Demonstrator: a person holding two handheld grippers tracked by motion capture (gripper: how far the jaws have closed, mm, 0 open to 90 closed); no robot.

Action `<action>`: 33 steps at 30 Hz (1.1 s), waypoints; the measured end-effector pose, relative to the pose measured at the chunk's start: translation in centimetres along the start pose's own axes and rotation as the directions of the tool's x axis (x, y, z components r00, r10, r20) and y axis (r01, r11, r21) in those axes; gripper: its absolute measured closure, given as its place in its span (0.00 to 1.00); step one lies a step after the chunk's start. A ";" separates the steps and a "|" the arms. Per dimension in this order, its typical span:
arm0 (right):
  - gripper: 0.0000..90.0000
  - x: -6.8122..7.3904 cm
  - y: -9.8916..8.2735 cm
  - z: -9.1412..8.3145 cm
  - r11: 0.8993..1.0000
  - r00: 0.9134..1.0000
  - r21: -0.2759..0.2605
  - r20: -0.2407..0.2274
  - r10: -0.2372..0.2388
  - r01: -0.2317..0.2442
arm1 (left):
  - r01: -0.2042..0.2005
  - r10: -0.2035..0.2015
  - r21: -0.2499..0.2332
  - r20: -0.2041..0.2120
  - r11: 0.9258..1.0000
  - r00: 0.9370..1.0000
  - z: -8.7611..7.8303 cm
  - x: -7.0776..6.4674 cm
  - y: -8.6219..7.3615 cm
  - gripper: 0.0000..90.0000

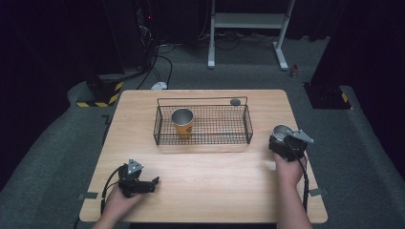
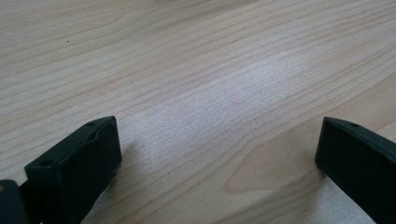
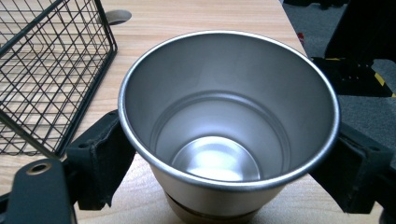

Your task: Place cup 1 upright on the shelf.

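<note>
Near the right edge of the table (image 1: 205, 191), the right gripper (image 3: 224, 154) is clamping its two jaws against the sides of an upright steel cup (image 3: 229, 116), just right of the wire basket (image 1: 203, 138). Inside that basket, a yellow cup (image 1: 183, 122) is standing upright toward the left end. Over at the near left, the left gripper (image 2: 217, 154) is resting low on the bare wood with its jaws spread wide, gripping nothing.

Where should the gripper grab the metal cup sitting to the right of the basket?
Grip the metal cup across its side wall just under the rim, coming in level from the near side. It stands upright and tapers downward, so the right hand-held gripper jaws on either side suit it.
</note>
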State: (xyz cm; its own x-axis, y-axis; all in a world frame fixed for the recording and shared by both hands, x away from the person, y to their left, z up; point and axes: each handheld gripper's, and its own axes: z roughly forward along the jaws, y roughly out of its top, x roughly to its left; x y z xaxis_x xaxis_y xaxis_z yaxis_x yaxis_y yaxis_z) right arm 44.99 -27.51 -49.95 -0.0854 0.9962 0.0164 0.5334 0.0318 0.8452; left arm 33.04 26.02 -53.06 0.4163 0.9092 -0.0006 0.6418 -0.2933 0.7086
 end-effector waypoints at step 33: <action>0.21 2.7 0.1 -4.7 0.995 0.995 -0.083 -0.080 -0.066 0.059 | 0.001 -0.001 0.000 -0.001 1.000 1.000 0.0 0.0 0.0 0.01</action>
State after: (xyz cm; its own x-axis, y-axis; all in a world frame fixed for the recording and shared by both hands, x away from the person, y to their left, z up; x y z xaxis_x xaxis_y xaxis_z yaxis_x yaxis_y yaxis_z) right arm 40.88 -25.24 -47.31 -0.1875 0.9823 0.0036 0.4560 0.0838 0.8860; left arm 33.01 26.03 -53.05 0.4154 0.9096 -0.0007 0.6419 -0.2926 0.7088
